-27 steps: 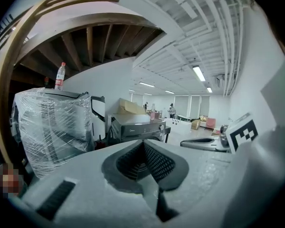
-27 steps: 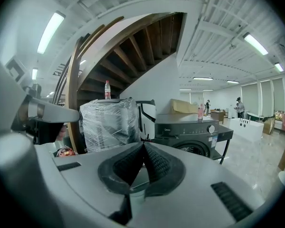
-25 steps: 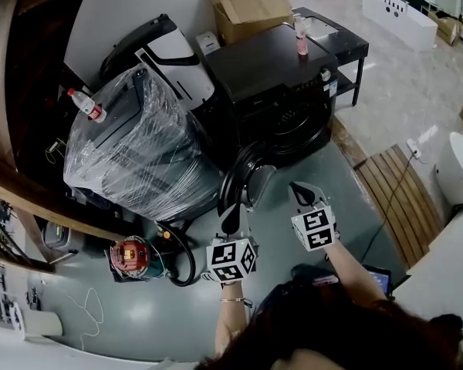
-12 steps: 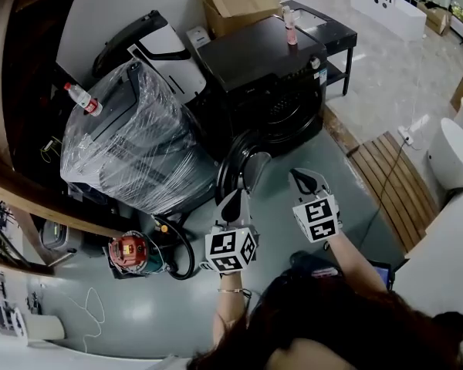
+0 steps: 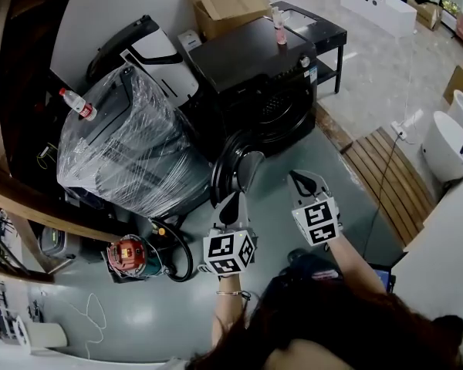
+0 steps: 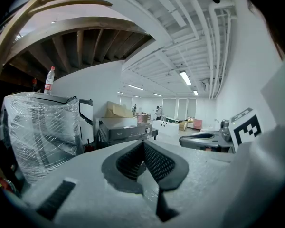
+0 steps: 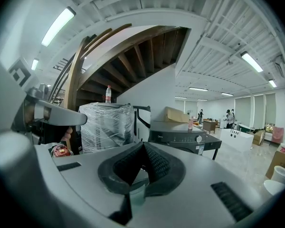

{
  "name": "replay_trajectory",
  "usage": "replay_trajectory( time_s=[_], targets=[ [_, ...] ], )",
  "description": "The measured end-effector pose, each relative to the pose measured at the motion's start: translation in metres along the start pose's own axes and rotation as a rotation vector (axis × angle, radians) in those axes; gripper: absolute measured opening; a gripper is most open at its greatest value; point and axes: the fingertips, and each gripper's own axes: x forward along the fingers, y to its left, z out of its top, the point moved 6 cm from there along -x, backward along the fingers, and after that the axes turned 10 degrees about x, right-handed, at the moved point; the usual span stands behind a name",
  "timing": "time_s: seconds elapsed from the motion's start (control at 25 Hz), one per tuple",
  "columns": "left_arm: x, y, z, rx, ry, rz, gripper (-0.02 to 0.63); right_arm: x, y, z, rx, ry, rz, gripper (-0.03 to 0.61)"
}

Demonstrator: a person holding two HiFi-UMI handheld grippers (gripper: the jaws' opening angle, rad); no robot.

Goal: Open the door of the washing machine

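The black washing machine (image 5: 251, 68) stands against the wall, and its round door (image 5: 230, 169) hangs swung open toward me at the machine's lower left. My left gripper (image 5: 233, 201) is shut and empty, just in front of the door's lower edge, apart from it. To its right, my right gripper (image 5: 302, 180) hovers over the floor, shut with nothing in it. In the left gripper view the left gripper (image 6: 143, 142) points at the washing machine (image 6: 126, 129) some way off. In the right gripper view the right gripper (image 7: 143, 144) does the same toward the washing machine (image 7: 180, 136).
A plastic-wrapped appliance (image 5: 127, 145) with a water bottle (image 5: 76, 102) on top stands left of the machine. A pink bottle (image 5: 278, 28) stands on the washer. Behind are a cardboard box (image 5: 228, 6) and a black table (image 5: 320, 31). A red tool (image 5: 130, 257) and hose lie at the lower left, a slatted wooden mat (image 5: 386, 179) at the right.
Both grippers have drawn a little back from the machine and risen, staying shut. The door stays open as before.
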Motion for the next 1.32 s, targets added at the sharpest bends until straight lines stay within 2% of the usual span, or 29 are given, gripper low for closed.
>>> replay_trajectory(
  time_s=[0.52,1.32],
  targets=[
    [0.004,-0.013,-0.002,0.01,0.004,-0.044,0.012,-0.01,-0.01,-0.007,0.025,-0.003,-0.043,-0.002],
    [0.014,-0.012,-0.002,-0.01,-0.001,-0.057,0.012,-0.006,-0.018,-0.007,0.028,-0.002,-0.059,-0.002]
  ],
)
